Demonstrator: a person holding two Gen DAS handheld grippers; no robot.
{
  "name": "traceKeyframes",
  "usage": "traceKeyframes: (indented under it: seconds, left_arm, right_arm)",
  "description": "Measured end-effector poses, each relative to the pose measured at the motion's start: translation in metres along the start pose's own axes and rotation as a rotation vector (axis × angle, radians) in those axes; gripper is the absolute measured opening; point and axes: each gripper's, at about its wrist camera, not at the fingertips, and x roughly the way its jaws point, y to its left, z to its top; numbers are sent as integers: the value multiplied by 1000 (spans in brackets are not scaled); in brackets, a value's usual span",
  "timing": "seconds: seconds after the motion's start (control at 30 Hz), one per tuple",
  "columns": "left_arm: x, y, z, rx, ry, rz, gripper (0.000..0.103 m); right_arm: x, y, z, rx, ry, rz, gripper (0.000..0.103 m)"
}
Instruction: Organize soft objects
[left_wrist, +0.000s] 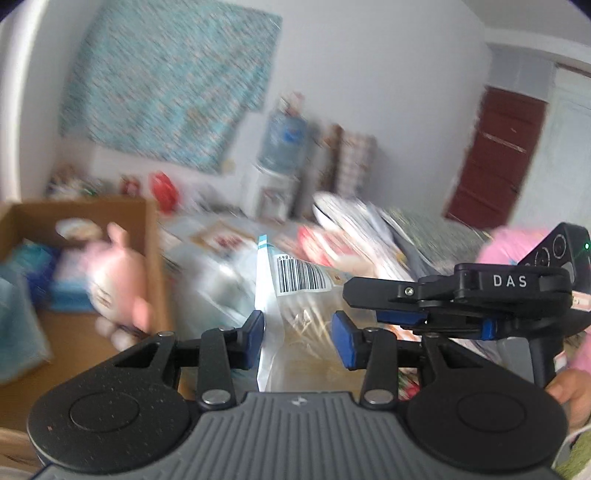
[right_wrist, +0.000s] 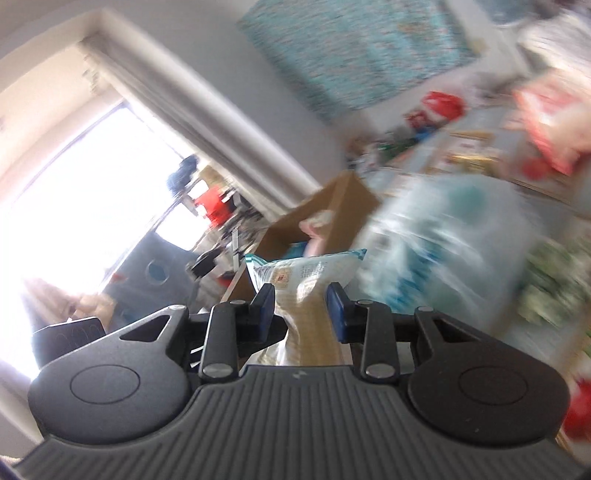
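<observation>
A clear plastic bag (left_wrist: 303, 295) with a barcode label and a white sealed edge hangs between both grippers. My left gripper (left_wrist: 299, 336) is shut on its lower part, and the bag fills the gap between the blue pads. My right gripper (left_wrist: 391, 317) reaches in from the right side and grips the same bag. In the right wrist view that gripper (right_wrist: 301, 310) pinches the bag (right_wrist: 306, 273), which narrows between its pads. An open cardboard box (left_wrist: 147, 229) with a pink plush toy (left_wrist: 118, 266) in it stands to the left; the right wrist view shows the box (right_wrist: 332, 206) beyond the bag.
A large soft plastic pack (right_wrist: 443, 240) lies right of the box, on a cluttered surface with red and white packets (left_wrist: 325, 243). A water dispenser (left_wrist: 284, 144), a teal cloth (left_wrist: 173, 81) on the wall and a red door (left_wrist: 495, 158) stand behind. A person's hand (left_wrist: 569, 387) holds the right gripper.
</observation>
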Motion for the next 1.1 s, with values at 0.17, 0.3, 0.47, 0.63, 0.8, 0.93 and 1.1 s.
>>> traceKeyframes:
  seconds: [0.17, 0.3, 0.47, 0.63, 0.8, 0.93, 1.1]
  left_arm:
    - [-20, 43, 31, -24, -38, 148, 42]
    - [-20, 85, 52, -64, 2, 245, 41]
    - [7, 146, 64, -162, 121, 276, 41]
    - [36, 196, 59, -240, 229, 301, 41]
    - [61, 236, 49, -316, 329, 311, 41]
    - [73, 253, 41, -379, 396, 330, 39]
    - [69, 251, 40, -395, 375, 337, 45]
  right_arm:
    - [74, 35, 37, -39, 119, 83, 32]
    - [141, 55, 53, -27, 240, 100, 32]
    - [216, 70, 53, -42, 367, 14, 32]
    - [280, 63, 48, -50, 472, -92, 32]
    - [333, 56, 43, -91, 549, -188, 33]
    - [358, 44, 39, -91, 592, -248, 33]
    - [360, 43, 41, -108, 573, -246, 34]
